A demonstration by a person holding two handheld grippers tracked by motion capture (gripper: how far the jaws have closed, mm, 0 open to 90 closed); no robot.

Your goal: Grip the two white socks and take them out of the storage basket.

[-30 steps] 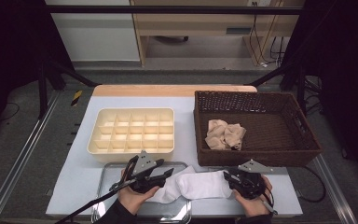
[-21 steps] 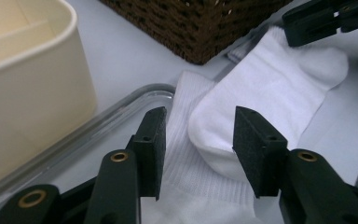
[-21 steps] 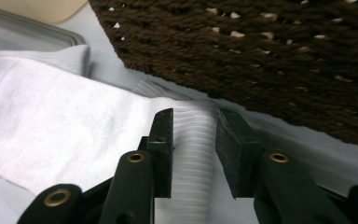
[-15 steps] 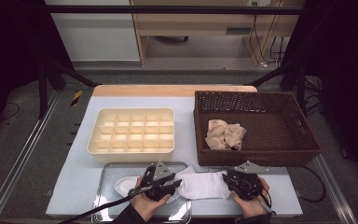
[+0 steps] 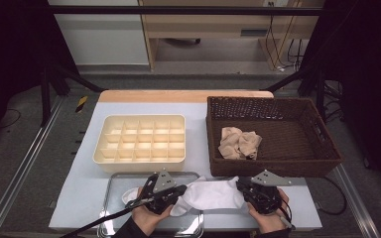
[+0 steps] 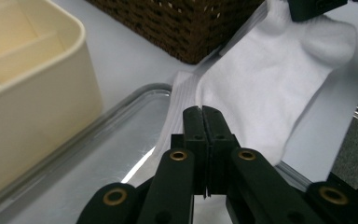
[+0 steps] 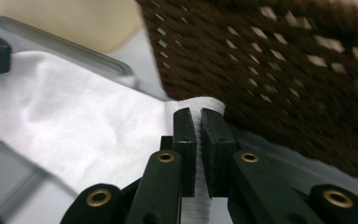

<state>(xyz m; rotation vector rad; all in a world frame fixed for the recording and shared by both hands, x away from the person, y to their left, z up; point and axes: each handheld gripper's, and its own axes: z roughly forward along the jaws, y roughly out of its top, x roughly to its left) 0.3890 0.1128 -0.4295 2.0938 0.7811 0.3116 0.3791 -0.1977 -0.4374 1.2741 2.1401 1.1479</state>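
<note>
A white sock (image 5: 213,193) lies stretched across the table's near edge, between the metal tray (image 5: 110,184) and the wicker basket (image 5: 273,166). My left gripper (image 5: 178,192) is shut over the sock's left part above the tray. In the left gripper view the jaws (image 6: 203,114) press tight together with the white sock (image 6: 270,79) spreading out from them. My right gripper (image 5: 243,188) is shut on the sock's right end. In the right gripper view its jaws (image 7: 199,116) pinch the ribbed cuff (image 7: 200,101) close to the basket wall (image 7: 284,74).
A cream compartment tray (image 5: 141,139) stands behind the metal tray. The brown wicker basket holds crumpled beige socks (image 5: 239,143). A person's hands hold both grippers at the table's near edge. Black frame rails run along both sides.
My left gripper has shifted right and toward the near edge, and a white fold of sock now shows on the tray to its left. The right gripper has barely moved.
</note>
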